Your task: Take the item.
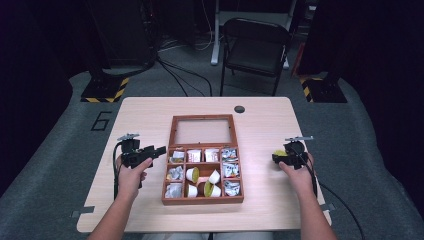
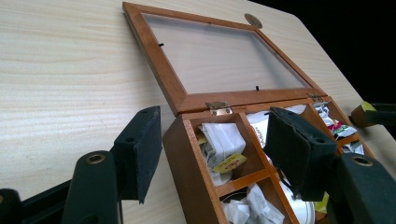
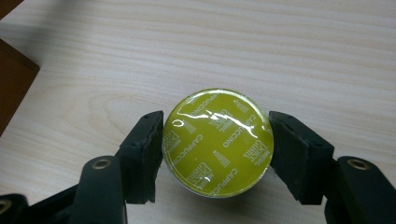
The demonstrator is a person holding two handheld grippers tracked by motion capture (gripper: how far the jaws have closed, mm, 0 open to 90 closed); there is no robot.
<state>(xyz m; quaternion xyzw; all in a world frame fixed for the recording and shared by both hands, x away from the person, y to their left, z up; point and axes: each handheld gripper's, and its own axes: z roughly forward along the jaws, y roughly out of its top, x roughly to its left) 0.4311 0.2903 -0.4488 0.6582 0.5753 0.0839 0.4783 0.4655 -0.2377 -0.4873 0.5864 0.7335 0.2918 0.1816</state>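
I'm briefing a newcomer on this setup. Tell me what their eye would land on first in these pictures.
First, the wooden box in the middle of the table, its glass lid laid open and flat, its compartments holding sachets and white capsules. Next, the yellow-green capsule marked cappuccino, pinched between the pads of the right gripper just above the table to the right of the box. The left gripper waits at the box's left wall with nothing in its jaws.

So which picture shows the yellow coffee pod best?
The right gripper view: the yellow coffee pod is close up between the right gripper pads, its Cappuccino print readable. The high view shows it as a small yellow spot at that gripper, right of the wooden box. The left gripper view gives a distant yellowish glimpse.
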